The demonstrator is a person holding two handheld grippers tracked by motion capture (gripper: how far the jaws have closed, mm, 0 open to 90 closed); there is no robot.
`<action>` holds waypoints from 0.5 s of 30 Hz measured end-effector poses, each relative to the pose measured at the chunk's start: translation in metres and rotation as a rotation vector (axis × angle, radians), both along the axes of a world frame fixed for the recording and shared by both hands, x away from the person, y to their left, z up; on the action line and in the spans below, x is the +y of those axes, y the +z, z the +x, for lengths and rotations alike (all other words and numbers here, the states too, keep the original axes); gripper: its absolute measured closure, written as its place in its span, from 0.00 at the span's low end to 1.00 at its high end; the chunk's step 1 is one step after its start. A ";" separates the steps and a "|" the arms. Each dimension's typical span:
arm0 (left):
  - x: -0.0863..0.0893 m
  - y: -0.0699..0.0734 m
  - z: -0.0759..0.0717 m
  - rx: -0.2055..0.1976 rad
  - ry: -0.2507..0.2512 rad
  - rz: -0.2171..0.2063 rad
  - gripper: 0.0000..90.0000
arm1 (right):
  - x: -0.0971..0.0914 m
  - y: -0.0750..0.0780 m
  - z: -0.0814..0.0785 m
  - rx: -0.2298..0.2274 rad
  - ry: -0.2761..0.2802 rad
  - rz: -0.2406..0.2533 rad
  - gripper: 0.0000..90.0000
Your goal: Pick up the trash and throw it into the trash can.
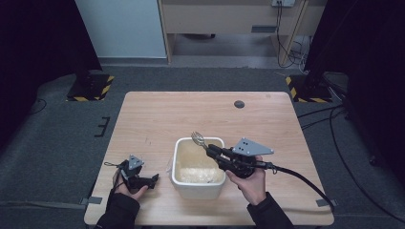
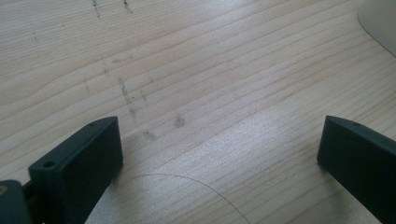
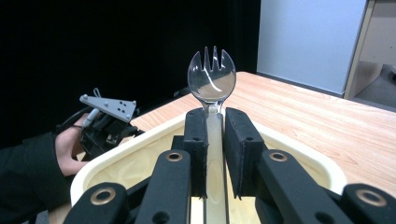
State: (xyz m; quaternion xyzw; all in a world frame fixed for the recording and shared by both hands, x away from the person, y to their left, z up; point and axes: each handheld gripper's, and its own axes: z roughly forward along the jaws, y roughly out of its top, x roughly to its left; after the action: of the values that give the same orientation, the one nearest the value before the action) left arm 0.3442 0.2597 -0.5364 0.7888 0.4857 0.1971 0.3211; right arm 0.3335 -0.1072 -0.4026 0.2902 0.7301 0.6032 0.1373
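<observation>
While its handle sits between the jaws, the clear spork [image 3: 211, 79] points its tines away from us, over the white tub's [image 1: 177, 148] far rim. Bare table [image 1: 157, 114] lies open beyond and leftward. Our right gripper [image 1: 210, 151] clamps the handle; our left gripper [image 1: 154, 179] gapes wide, empty, beside the tub.

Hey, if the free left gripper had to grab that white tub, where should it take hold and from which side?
Probably the tub's left rim wall, with one jaw inside and one outside, coming down from above on the left. That wall stands nearest the open left gripper, while the right gripper holds a clear spork over the far right rim. The rounded corners look harder to pinch.
</observation>
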 end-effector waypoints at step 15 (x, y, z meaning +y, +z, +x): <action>0.000 0.000 0.000 0.000 0.000 0.000 0.00 | -0.015 0.001 0.011 -0.039 -0.111 0.017 0.46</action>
State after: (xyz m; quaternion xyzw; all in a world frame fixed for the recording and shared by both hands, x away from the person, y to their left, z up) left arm 0.3442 0.2597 -0.5364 0.7889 0.4856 0.1969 0.3212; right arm 0.3441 -0.1224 -0.4019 0.3197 0.7049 0.6063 0.1823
